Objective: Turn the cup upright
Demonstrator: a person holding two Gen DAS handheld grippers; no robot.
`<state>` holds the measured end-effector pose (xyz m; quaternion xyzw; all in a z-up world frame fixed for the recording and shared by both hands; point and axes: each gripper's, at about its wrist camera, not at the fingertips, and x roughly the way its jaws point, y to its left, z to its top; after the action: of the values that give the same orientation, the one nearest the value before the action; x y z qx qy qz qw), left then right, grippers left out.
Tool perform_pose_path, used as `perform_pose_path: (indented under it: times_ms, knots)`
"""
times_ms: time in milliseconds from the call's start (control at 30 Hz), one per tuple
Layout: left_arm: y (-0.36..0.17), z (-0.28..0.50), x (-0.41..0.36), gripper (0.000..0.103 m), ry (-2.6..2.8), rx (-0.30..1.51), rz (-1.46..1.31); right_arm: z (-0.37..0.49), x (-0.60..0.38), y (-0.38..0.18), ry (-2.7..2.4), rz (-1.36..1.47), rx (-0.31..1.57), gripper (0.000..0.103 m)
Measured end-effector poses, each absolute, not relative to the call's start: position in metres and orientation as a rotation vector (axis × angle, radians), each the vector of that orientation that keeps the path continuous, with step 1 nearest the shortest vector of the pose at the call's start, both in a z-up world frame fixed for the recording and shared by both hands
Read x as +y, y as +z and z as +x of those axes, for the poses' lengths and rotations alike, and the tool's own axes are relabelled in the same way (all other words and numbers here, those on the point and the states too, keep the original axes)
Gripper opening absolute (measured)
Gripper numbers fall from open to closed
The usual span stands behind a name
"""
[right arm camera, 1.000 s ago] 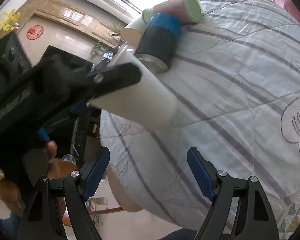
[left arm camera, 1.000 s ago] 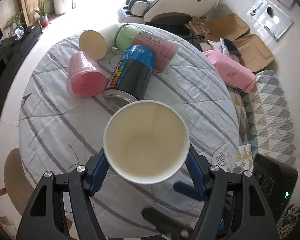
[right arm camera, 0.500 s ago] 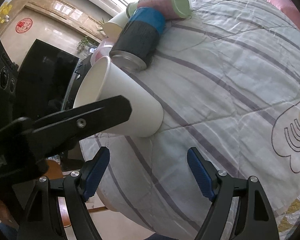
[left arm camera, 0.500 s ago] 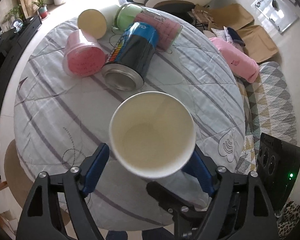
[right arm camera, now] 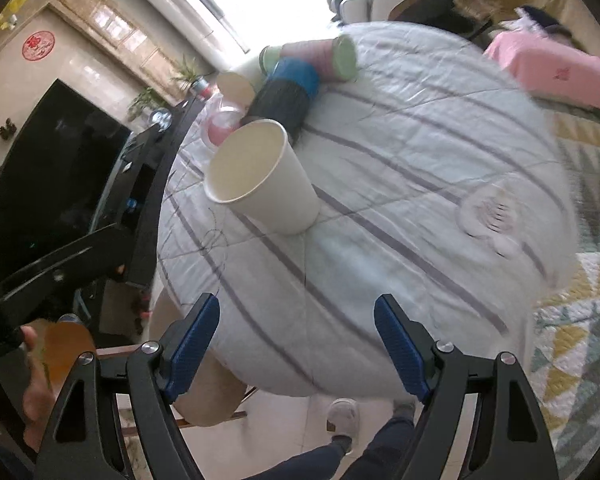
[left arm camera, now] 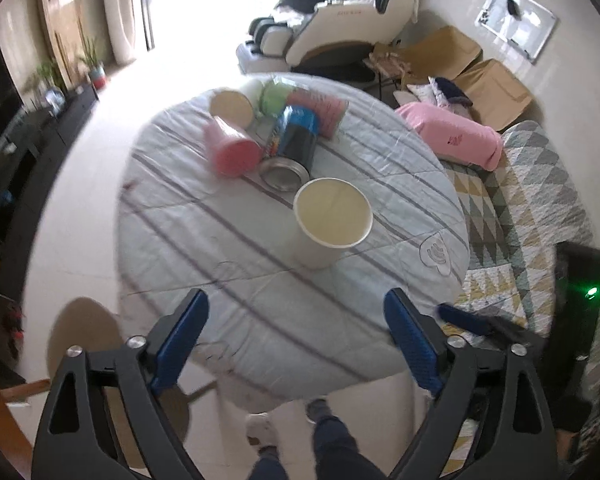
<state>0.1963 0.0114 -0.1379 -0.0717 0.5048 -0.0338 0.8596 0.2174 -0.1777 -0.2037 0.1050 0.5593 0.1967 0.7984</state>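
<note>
Cup (left arm camera: 332,216) now upright on table (left arm camera: 220,240), left hand-held gripper (left arm camera: 296,336) released, withdrawn

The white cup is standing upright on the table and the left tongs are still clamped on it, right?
Not quite. The white cup does stand upright on the table, but the left tongs are open and clear of it, as the left wrist view shows.

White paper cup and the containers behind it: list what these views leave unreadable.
- White paper cup: base contact hidden by its own wall, both views.
- Blue-and-black tin can: label print blurred, left view; body partly behind the cup, right view.
- Pink plastic cup: mostly hidden behind the paper cup, right view.
</note>
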Motion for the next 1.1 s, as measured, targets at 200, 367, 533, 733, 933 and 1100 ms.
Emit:
perform_pose_path:
  times_ms: [200, 367, 533, 733, 933, 1100]
  knots:
    - [-0.103, 0.148, 0.007, 0.102, -0.011, 0.960, -0.092, 0.184, -0.186, -0.143, 0.293, 0.068, 1.057, 0.081]
    - [-0.096, 0.124, -0.009, 0.103, 0.044, 0.938, -0.070, 0.160, -0.189, -0.107, 0.259, -0.070, 0.918, 0.081]
    - [-0.094, 0.095, -0.035, 0.103, 0.101, 0.923, -0.071, 0.149, -0.202, -0.099, 0.282, -0.104, 0.881, 0.081]
    - [-0.083, 0.069, -0.062, 0.103, 0.122, 0.854, -0.045, 0.129, -0.229, -0.090, 0.304, -0.098, 0.856, 0.081]
    - [-0.070, 0.053, -0.076, 0.103, 0.138, 0.786, -0.041, 0.116, -0.240, -0.083, 0.333, -0.093, 0.814, 0.081]
    - [-0.068, 0.046, -0.080, 0.103, 0.154, 0.764, -0.054, 0.107, -0.243, -0.079, 0.348, -0.095, 0.783, 0.081]
